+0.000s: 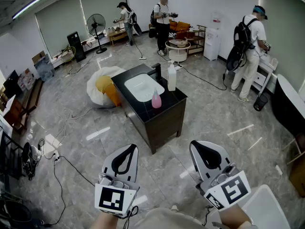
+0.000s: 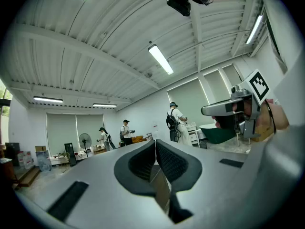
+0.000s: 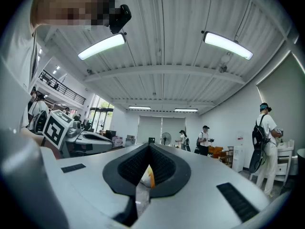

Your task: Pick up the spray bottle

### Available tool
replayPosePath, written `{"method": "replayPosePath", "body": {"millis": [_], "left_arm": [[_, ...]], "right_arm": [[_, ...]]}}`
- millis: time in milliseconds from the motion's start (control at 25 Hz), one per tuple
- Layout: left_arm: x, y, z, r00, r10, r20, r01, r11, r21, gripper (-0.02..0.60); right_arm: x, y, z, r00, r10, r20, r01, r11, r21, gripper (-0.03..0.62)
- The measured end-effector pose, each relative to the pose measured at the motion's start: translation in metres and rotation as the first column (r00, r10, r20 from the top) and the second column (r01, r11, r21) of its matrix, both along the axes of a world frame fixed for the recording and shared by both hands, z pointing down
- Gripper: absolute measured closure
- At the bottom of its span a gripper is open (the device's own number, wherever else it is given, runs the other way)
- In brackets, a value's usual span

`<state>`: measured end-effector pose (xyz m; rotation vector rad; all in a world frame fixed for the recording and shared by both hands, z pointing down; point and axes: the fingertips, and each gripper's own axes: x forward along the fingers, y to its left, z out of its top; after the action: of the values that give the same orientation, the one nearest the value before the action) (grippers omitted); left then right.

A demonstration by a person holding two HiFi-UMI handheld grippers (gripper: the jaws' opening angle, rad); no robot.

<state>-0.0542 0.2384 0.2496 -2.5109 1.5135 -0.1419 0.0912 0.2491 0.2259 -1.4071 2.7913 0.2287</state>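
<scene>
The white spray bottle stands upright on the far right corner of a black vanity cabinet, beside its white sink. A pink bottle stands at the sink's near right edge. My left gripper and right gripper are held level at the bottom of the head view, well short of the cabinet. Both are shut with nothing between the jaws. In the left gripper view the left gripper has its pads together, with the right gripper beside it. In the right gripper view the right gripper is closed too.
A white and yellow bag lies on the floor left of the cabinet, with cables trailing near it. Three people work at the back and right. A fan stands far left, and a dark tub stands at right.
</scene>
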Motion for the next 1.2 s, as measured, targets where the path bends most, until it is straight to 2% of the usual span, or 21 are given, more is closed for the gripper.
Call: {"method": "replayPosePath", "body": {"millis": [240, 760, 800, 840, 880, 1200], "left_arm": [[0.007, -0.001, -0.002, 1.0, 0.004, 0.009, -0.004, 1.0, 0.007, 0.558], [0.034, -0.006, 0.005, 1.0, 0.007, 0.01, -0.007, 1.0, -0.011, 0.558], [0.037, -0.007, 0.006, 1.0, 0.007, 0.01, -0.007, 1.0, -0.012, 0.558], [0.04, -0.008, 0.006, 1.0, 0.004, 0.011, -0.004, 1.0, -0.014, 0.558], [0.042, -0.008, 0.008, 1.0, -0.002, 0.016, 0.002, 1.0, -0.017, 0.558], [0.049, -0.008, 0.021, 0.996, -0.066, 0.059, 0.067, 0.998, -0.01, 0.558]], "right_arm": [[0.013, -0.002, -0.003, 0.999, 0.002, 0.038, -0.002, 1.0, -0.015, 0.571], [0.036, -0.003, 0.005, 0.999, -0.027, 0.042, 0.027, 0.999, -0.021, 0.57], [0.038, -0.004, 0.006, 0.998, -0.033, 0.045, 0.034, 0.999, -0.022, 0.508], [0.04, -0.005, 0.006, 0.998, -0.041, 0.048, 0.042, 0.999, -0.023, 0.389], [0.043, -0.005, 0.006, 0.998, -0.047, 0.05, 0.048, 0.999, -0.025, 0.349], [0.066, -0.009, 0.019, 0.997, -0.059, 0.045, 0.061, 0.998, -0.035, 0.345]]}}
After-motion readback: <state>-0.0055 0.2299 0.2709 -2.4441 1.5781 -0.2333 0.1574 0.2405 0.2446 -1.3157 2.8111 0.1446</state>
